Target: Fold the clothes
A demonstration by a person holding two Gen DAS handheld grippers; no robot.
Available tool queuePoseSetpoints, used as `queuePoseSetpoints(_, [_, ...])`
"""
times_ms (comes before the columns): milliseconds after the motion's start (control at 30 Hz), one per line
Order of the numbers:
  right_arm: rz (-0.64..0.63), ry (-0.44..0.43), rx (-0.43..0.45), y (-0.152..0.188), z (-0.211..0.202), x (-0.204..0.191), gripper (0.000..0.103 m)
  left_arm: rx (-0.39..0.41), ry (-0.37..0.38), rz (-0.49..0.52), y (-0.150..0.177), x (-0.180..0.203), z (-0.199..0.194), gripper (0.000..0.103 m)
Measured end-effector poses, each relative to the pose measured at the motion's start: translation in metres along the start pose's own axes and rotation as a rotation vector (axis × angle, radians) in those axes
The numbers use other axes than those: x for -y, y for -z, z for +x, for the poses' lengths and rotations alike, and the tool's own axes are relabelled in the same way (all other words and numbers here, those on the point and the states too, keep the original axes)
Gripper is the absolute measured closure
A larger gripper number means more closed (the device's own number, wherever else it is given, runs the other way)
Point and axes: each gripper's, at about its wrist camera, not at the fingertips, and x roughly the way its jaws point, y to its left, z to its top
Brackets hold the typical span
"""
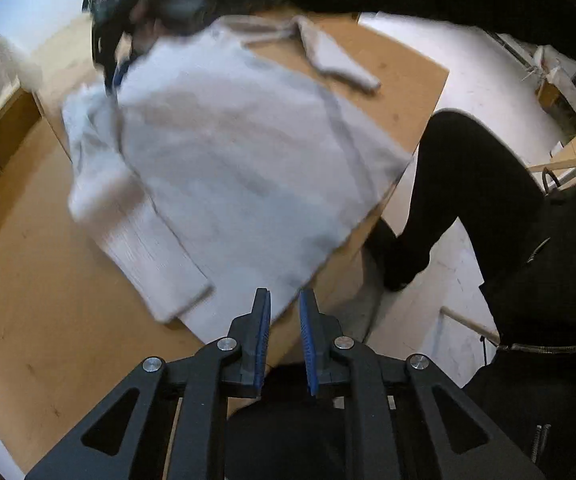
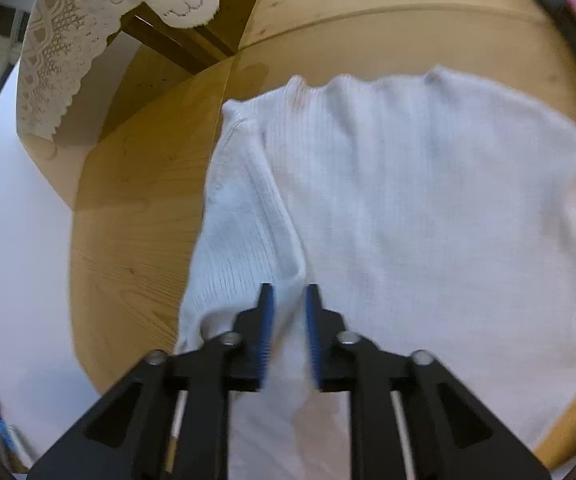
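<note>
Sweater [image 1: 227, 152] spread on wooden surface [image 1: 47, 320].
Left gripper [image 1: 284, 300] hovers, fingers apart; right gripper [image 2: 290, 296] fingers straddle a sleeve [image 2: 243, 248] fold, unclamped.

We take table [image 1: 47, 320] as landmark. Sweater [image 1: 227, 152] lies flat on table, reaching table's edge nearest person's leg [image 1: 460, 184]. Our left gripper [image 1: 284, 304] hangs above table's near edge, sweater just beyond. Our right gripper [image 2: 290, 300] sits at sweater's far side, over sleeve [image 2: 243, 220] fold. Leg stands off table. Lace cloth [image 2: 87, 40] drapes shelf beyond table.
</note>
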Motion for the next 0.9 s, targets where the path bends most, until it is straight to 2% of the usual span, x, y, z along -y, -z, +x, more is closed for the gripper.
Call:
queuePoseSetpoints(67, [-0.014, -0.018, -0.013, 0.006, 0.001, -0.010, 0.076, 0.008, 0.019, -0.072, 0.009, -0.011, -0.002, 0.083])
queuePoseSetpoints(167, [-0.032, -0.047, -0.039, 0.015, 0.007, -0.029, 0.076, 0.039, -0.048, -0.127, 0.022, -0.032, -0.005, 0.075])
queuePoseSetpoints(267, [-0.057, -0.052, -0.076, 0.021, 0.026, -0.054, 0.076, 0.064, -0.075, -0.175, 0.025, -0.052, 0.006, 0.075])
queuePoseSetpoints(367, [-0.060, -0.034, -0.092, 0.019, 0.039, -0.065, 0.076, 0.061, -0.096, -0.099, 0.013, -0.048, 0.025, 0.074])
queuePoseSetpoints(467, [-0.042, -0.043, -0.091, 0.013, 0.044, -0.067, 0.076, 0.049, -0.115, -0.001, -0.002, -0.040, 0.047, 0.064])
queuePoseSetpoints(533, [-0.030, -0.049, -0.091, 0.009, 0.047, -0.068, 0.076, 0.010, -0.159, 0.019, -0.010, -0.042, 0.067, 0.061])
queuePoseSetpoints(600, [-0.019, -0.054, -0.090, 0.004, 0.051, -0.069, 0.076, -0.036, -0.188, 0.010, -0.012, -0.049, 0.083, 0.063])
queuePoseSetpoints(667, [-0.007, -0.060, -0.090, 0.000, 0.054, -0.070, 0.076, -0.048, -0.164, -0.016, -0.010, -0.060, 0.090, 0.063])
queuePoseSetpoints(733, [0.006, -0.069, -0.091, -0.004, 0.057, -0.072, 0.076, -0.016, -0.143, -0.045, -0.007, -0.070, 0.086, 0.077])
queuePoseSetpoints(767, [0.016, -0.079, -0.091, -0.006, 0.057, -0.072, 0.076, -0.012, -0.144, -0.065, -0.006, -0.076, 0.083, 0.094])
queuePoseSetpoints(800, [0.025, -0.088, -0.092, -0.007, 0.057, -0.073, 0.076, -0.012, -0.131, -0.089, -0.005, -0.083, 0.079, 0.097])
queuePoseSetpoints(900, [0.031, -0.078, -0.091, -0.011, 0.061, -0.077, 0.076, 0.027, -0.065, -0.151, -0.001, -0.097, 0.060, 0.097])
